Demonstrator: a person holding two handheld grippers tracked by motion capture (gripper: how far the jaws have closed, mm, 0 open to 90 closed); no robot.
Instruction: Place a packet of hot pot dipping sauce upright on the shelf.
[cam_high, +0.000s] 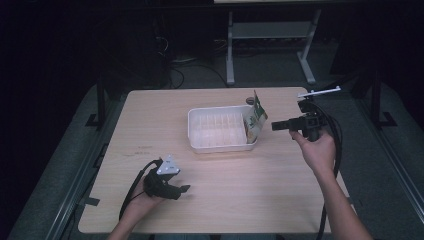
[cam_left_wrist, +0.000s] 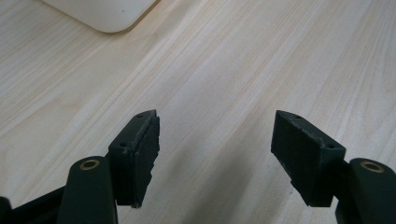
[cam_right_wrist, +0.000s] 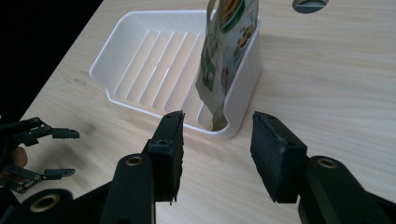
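Pouch (cam_right_wrist: 227, 51) stands leaning in the near end of the white tray (cam_right_wrist: 140, 60), just ahead of the right gripper (cam_right_wrist: 217, 140), whose jaws are wide apart w/ nothing between. Looks light, thin, crinkly, prob slippery; best pinched flat at its top edge. Left gripper (cam_left_wrist: 215, 140) open, empty, well off.

Tray (cam_high: 220, 131) on bench (cam_high: 210, 200), slightly behind centre. Pouch (cam_high: 255, 120) in tray, standing at its right end, leaning against right wall, top rising above rim. Right gripper (cam_high: 275, 126) just right of tray, apart from pouch, pointing left at it. Left gripper (cam_high: 186, 189) near front-left of bench, resting on surface, well apart from tray, pointing right. Frame legs (cam_high: 270, 45) on floor behind bench. Rails (cam_high: 95, 145) along both sides of bench.
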